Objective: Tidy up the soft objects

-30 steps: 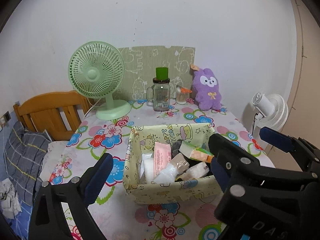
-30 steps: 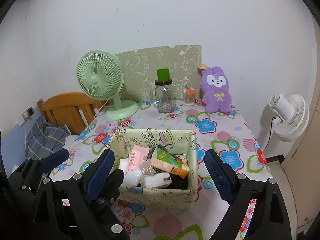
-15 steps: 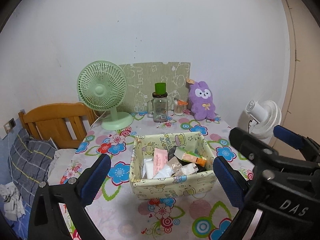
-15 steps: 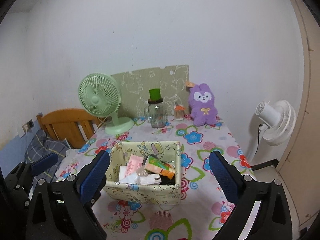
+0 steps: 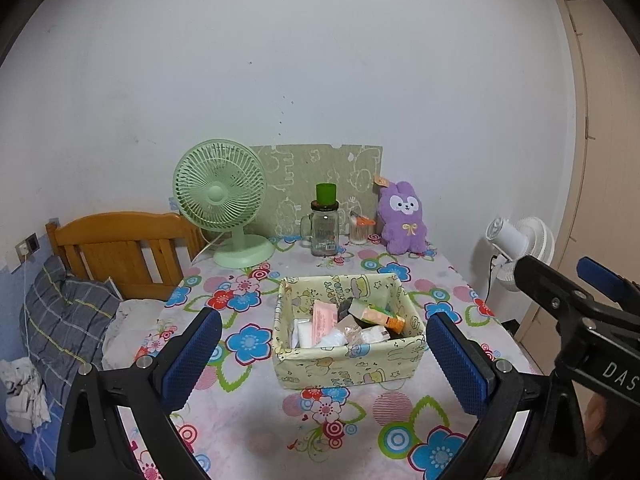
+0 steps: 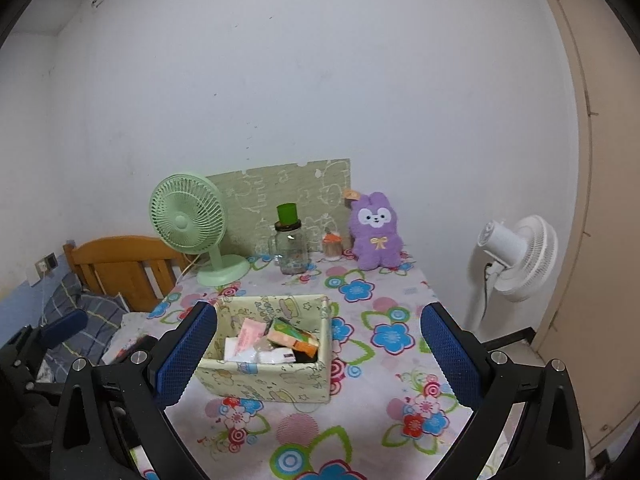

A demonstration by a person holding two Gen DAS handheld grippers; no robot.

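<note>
A pale yellow fabric basket stands mid-table on the flowered cloth, holding a pink packet, an orange packet and white soft packs. It also shows in the right wrist view. A purple plush rabbit sits upright at the back right, also seen in the right wrist view. My left gripper is open and empty, held back from the basket. My right gripper is open and empty, also short of the basket; it shows at the right edge of the left wrist view.
A green desk fan, a glass jar with green lid and a small cup stand along the back by a patterned board. A wooden headboard and bedding lie left. A white standing fan is right of the table.
Both grippers have pulled back and up from the basket, so the table looks smaller and farther. Both stay open and empty.
</note>
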